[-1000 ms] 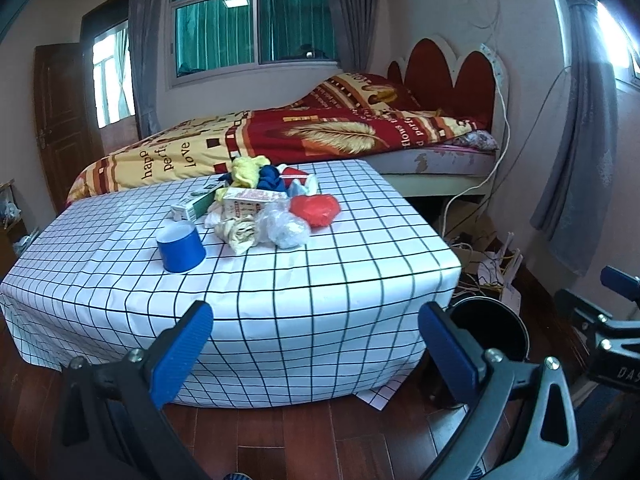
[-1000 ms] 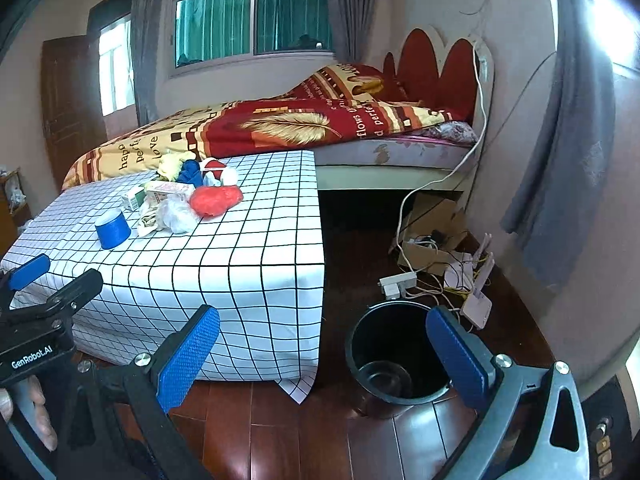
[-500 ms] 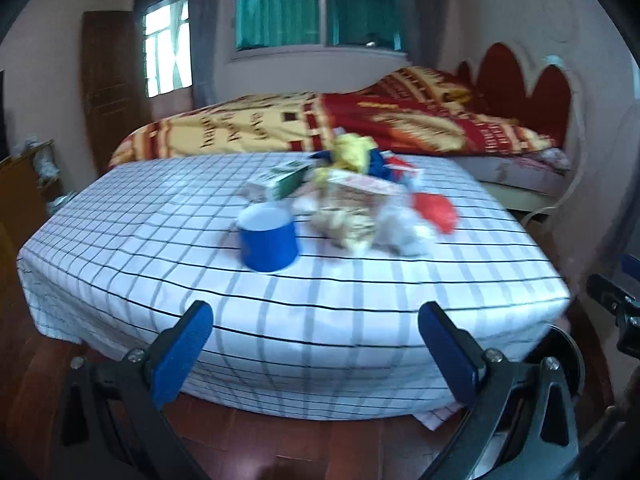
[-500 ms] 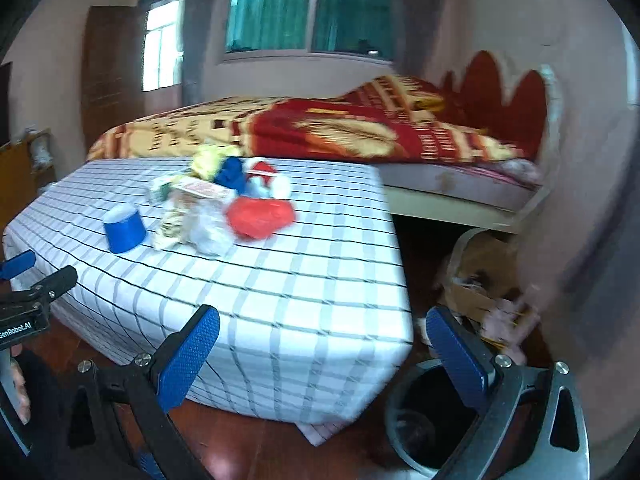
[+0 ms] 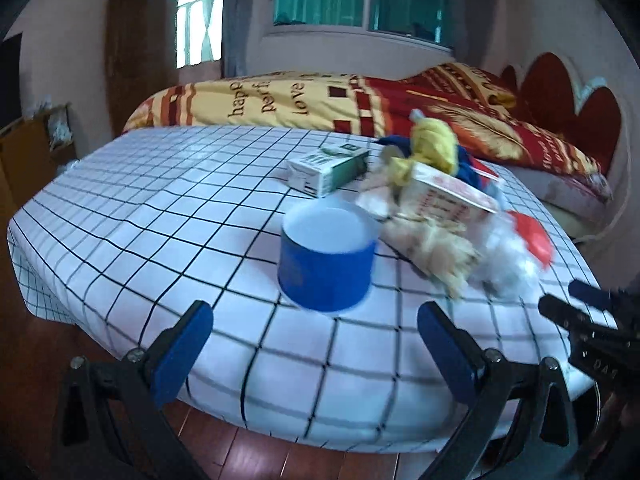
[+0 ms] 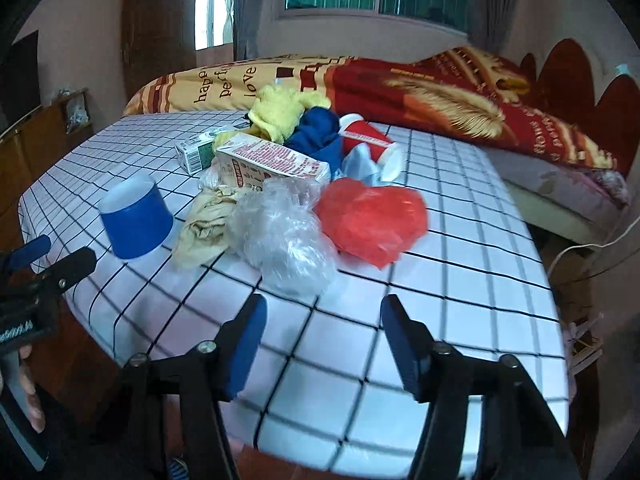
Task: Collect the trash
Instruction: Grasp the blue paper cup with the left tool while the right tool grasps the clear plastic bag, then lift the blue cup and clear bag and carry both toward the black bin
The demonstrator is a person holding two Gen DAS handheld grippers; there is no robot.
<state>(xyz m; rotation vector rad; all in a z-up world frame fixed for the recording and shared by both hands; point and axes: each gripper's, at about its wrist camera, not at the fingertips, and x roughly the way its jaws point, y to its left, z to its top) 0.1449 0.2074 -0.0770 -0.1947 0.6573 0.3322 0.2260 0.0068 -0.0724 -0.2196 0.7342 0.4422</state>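
The right gripper (image 6: 322, 338) has its jaws closing, about half apart, with nothing between them; it hangs over the near edge of the checked table (image 6: 460, 280). Just beyond it, toward 11 o'clock, lies a crumpled clear plastic bag (image 6: 284, 248), and at 1 o'clock a red plastic bag (image 6: 372, 220), the two touching. The left gripper (image 5: 314, 342) stands wide apart and empty, with a blue paper cup (image 5: 326, 258) upright straight ahead at 12 o'clock. Past the cup, at 1 to 2 o'clock, sits the rest of the trash: a beige wrapper (image 5: 436, 252), a pink-printed carton (image 6: 276, 160), a green carton (image 5: 328, 168), yellow and blue cloths, a red cup lying on its side (image 6: 368, 140). This looks like the approach step, nothing picked yet. Next, each gripper likely needs to go forward and down onto its nearest piece; the soft bags call for a deep pinch.
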